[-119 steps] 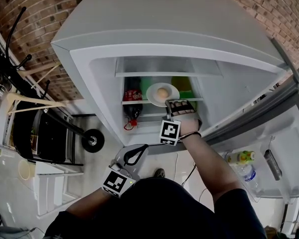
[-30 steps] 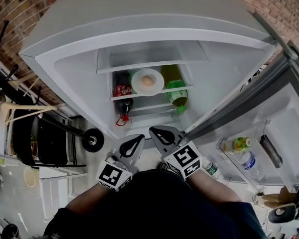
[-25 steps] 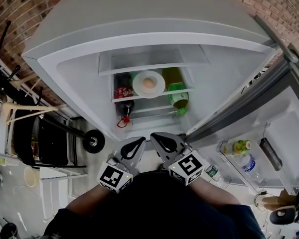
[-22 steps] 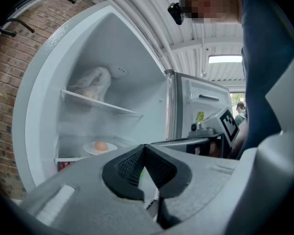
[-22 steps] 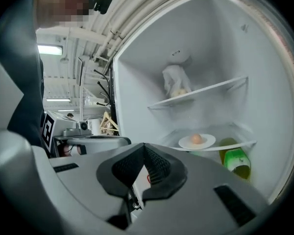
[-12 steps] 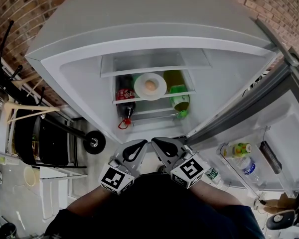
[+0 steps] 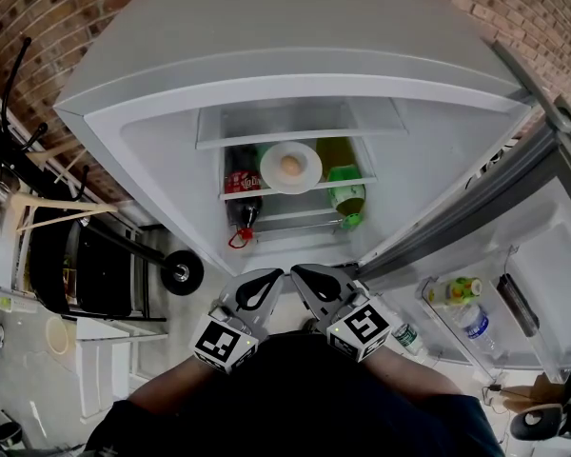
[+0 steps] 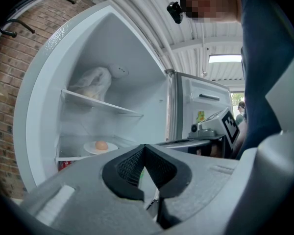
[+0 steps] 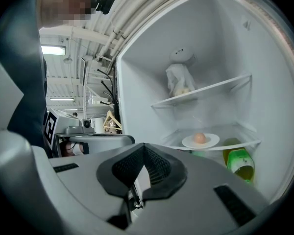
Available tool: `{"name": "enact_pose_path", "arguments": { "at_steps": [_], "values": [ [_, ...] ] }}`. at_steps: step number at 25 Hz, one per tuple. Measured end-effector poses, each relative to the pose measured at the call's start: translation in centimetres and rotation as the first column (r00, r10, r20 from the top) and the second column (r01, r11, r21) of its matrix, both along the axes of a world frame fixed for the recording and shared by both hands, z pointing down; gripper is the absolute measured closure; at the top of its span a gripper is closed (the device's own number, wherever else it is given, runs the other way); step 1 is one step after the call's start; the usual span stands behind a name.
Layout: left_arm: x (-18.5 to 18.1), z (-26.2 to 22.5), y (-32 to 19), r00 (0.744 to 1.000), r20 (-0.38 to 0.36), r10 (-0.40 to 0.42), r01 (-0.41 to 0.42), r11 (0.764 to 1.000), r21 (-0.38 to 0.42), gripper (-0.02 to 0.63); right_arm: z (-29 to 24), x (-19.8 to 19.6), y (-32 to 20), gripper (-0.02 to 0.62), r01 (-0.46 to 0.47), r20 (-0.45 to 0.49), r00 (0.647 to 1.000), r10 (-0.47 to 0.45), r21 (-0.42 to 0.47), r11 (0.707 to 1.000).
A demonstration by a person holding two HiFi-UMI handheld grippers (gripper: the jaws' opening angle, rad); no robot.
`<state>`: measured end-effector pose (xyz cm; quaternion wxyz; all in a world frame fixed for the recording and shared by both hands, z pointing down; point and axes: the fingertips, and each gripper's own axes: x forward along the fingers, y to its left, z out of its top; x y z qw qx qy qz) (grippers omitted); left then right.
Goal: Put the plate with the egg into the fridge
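**Grippers**
- Left gripper (image 7: 274,275): jaws pressed together, ribbed black pads tip to tip, nothing between them. Held low in front of the open fridge (image 7: 266,27), outside the cabinet.
- Right gripper (image 7: 296,270): likewise closed and empty, just beside the left one.

**Cabinet contents, left to right**
- Dark cola bottle (image 7: 238,187) with a red label, under the left end of the middle shelf (image 7: 362,179).
- White round plate (image 7: 269,171), smooth and shallow, on that shelf near its front edge, about midway along.
- Pale brown egg (image 7: 290,166), oval and matt, at the centre of the plate.
- Green bottle (image 7: 347,198) under the right end of the shelf.
- On the shelf above, a crumpled whitish bag (image 8: 94,81).

**Governing relation**
- Plate straight ahead of both grippers, deeper in the cabinet and well apart from them.
- Left of the jaw line in the left gripper view and right of it in the right gripper view, so between the two.
- Neither gripper clearly nearer.
- No long axis to align with, the plate being round.

**Assessment**
- Treat the placement as probably complete, with plate and egg resting inside and no jaw on them.
- Look right for the open door (image 7: 542,246), white moulded plastic with small bottles (image 7: 457,290) in its rack.
- Judge the right gripper the nearer one for swinging the door shut.
- Close gently. Expect the loose egg to roll on the glossy plate if jolted.
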<state>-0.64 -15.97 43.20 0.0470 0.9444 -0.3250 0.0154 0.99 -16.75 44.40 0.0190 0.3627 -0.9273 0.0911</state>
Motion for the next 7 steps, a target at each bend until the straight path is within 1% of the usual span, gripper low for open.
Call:
{"name": "enact_pose_path", "arguments": {
  "at_steps": [7],
  "values": [
    [-0.23, -0.14, 0.03, 1.0, 0.002, -0.008, 0.008, 1.0, -0.008, 0.603, 0.07, -0.16, 0.03, 0.586, 0.006, -0.003, 1.0, -0.006, 0.001, 1.0]
  ]
}}
